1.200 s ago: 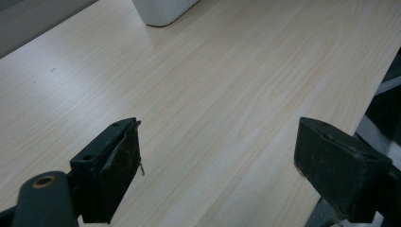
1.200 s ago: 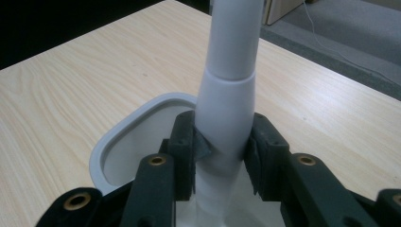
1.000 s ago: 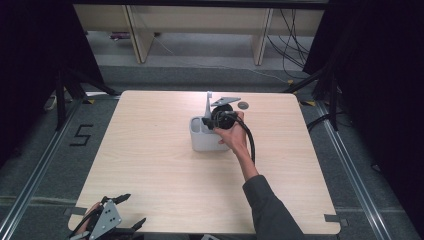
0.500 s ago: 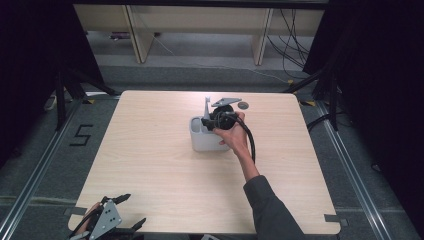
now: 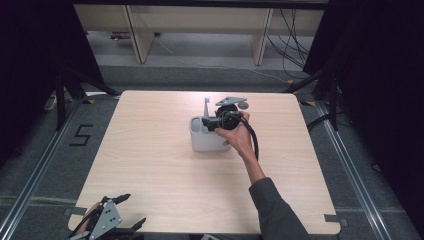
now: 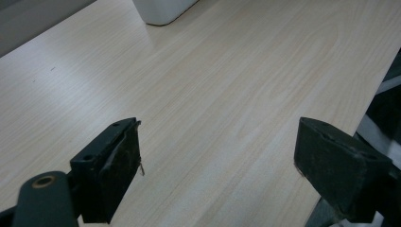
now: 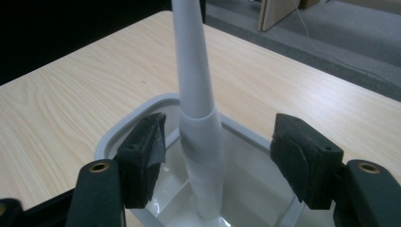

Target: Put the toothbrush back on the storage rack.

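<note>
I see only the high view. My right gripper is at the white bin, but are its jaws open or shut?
Observer: Open. In the right gripper view, the right gripper has one jaw on each side of a white handle and grips nothing.
Operator: Does this handle stand inside the bin?
Observer: Yes. Its thicker lower end stands inside the bin, nearly upright.
Operator: And the left gripper?
Observer: The left gripper is open too, with only bare table between its jaws.
</note>
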`<state>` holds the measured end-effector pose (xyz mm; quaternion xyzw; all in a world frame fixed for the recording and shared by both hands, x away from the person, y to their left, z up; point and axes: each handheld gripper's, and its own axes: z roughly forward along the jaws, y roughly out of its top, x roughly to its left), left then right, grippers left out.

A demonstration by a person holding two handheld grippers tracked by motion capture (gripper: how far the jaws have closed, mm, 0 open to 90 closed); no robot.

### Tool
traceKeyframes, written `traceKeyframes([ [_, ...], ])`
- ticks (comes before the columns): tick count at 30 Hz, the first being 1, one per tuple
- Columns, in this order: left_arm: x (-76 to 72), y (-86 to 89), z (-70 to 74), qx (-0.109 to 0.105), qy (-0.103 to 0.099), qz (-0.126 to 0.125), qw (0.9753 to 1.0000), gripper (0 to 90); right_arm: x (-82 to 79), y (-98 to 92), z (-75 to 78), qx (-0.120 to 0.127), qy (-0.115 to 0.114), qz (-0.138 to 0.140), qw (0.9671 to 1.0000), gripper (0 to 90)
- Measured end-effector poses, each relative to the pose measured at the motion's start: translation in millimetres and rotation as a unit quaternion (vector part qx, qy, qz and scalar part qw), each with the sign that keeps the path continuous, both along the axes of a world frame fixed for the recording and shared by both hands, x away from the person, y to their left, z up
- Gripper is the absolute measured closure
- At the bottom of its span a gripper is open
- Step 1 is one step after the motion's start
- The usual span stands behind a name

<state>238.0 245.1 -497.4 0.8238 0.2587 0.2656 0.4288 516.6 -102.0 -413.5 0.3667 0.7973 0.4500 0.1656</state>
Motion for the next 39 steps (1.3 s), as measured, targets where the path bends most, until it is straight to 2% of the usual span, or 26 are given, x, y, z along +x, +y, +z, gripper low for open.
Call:
traceKeyframes([
  [1,0.2,-0.6,-0.2,-0.004,-0.002,-0.003,1.0,14.8,-2.2,-2.4,2.8,0.002,-0.007,0.0,1.0,35.6],
  [3,0.4,-0.2,-0.1,0.0,-0.003,-0.003,1.0,14.8,-3.6,-3.0,4.0,0.003,-0.002,0.0,1.0,35.4],
  [4,0.6,0.3,0.1,0.003,-0.004,-0.004,1.0,14.9,-4.4,-4.9,5.3,0.004,-0.009,0.005,0.9999,34.8],
  [7,0.5,0.4,0.4,-0.002,0.001,-0.003,1.0,14.9,-6.0,-5.5,5.8,0.008,-0.008,0.002,0.9999,33.9],
  [8,0.6,0.7,0.7,0.001,0.001,-0.004,1.0,14.8,-6.8,-7.1,7.0,-0.001,-0.018,0.0,0.9998,33.7],
  [9,0.8,2.2,1.5,0.014,0.002,-0.006,0.9999,14.9,-8.9,-7.8,7.4,0.006,-0.013,0.001,0.9999,33.4],
  [11,0.5,2.1,0.9,0.013,0.003,-0.003,0.9999,14.9,-10.0,-8.1,7.8,0.009,-0.008,0.001,0.9999,32.7],
  [12,0.6,2.4,1.4,0.019,0.004,-0.002,0.9998,14.9,-9.9,-9.5,7.6,0.004,-0.016,0.005,0.9999,32.2],
  [14,0.8,2.0,0.6,0.017,-0.002,-0.002,0.9999,14.8,-12.3,-10.9,7.8,0.007,-0.012,0.003,0.9999,32.1],
  [15,0.8,2.2,0.7,0.017,-0.002,-0.002,0.9999,14.9,-11.9,-11.9,7.5,0.004,-0.023,0.004,0.9997,31.9],
  [17,0.7,2.5,1.3,0.017,0.004,-0.003,0.9998,14.8,-18.2,-13.0,8.0,0.016,-0.009,0.002,0.9998,31.7],
  [18,0.7,2.2,0.9,0.014,0.004,-0.002,0.9999,14.8,-18.2,-13.0,8.0,0.016,-0.009,0.002,0.9998,31.7],
  [19,0.7,2.4,1.0,0.016,0.005,-0.003,0.9999,14.8,-17.7,-14.7,8.1,0.01,-0.02,0.008,0.9997,31.5],
  [20,0.2,1.9,0.6,0.014,0.012,-0.004,0.9998,14.8,-20.0,-15.1,7.8,0.016,-0.019,0.006,0.9997,31.5],
  [21,0.2,1.7,0.0,0.012,0.007,-0.006,0.9999,14.9,-22.2,-17.3,8.6,0.006,-0.027,0.013,0.9995,31.5],
  [22,0.6,2.5,1.3,0.018,0.007,-0.006,0.9998,14.9,-25.4,-17.2,7.9,0.016,-0.022,0.011,0.9996,31.5],
  [24,0.7,2.3,1.0,0.016,0.006,-0.005,0.9998,14.8,-27.6,-17.7,8.5,0.014,-0.019,0.01,0.9997,31.5],
  [25,0.7,2.4,1.0,0.017,0.005,-0.005,0.9998,14.8,-30.5,-19.8,9.4,0.008,-0.027,0.019,0.9994,31.5],
  [28,0.8,1.7,-0.1,0.013,0.001,-0.001,0.9999,14.8,-33.9,-21.6,10.3,0.011,-0.028,0.02,0.9993,31.4],
  [30,1.1,2.4,0.4,0.02,0.003,-0.003,0.9998,14.8,-37.3,-23.2,11.6,0.006,-0.031,0.021,0.9993,31.2],
  [32,1.0,2.3,0.4,0.019,0.003,-0.002,0.9998,14.9,-41.4,-23.6,12.3,0.014,-0.024,0.021,0.9994,31.2],
  [34,0.7,1.7,-0.1,0.013,0.0,-0.001,0.9999,14.8,-45.4,-24.7,12.7,0.015,-0.03,0.026,0.9991,31.2],
  [35,0.7,1.8,0.2,0.014,0.001,-0.003,0.9999,14.8,-46.3,-24.8,13.2,0.013,-0.029,0.028,0.9991,31.2],
  [36,1.3,3.5,2.0,0.036,0.0,-0.006,0.9993,14.8,-48.9,-24.4,14.0,0.017,-0.029,0.027,0.9991,31.1],
  [39,0.5,2.3,1.3,0.02,0.0,-0.005,0.9998,14.8,-51.2,-24.6,15.1,0.016,-0.025,0.027,0.9992,30.9],
])
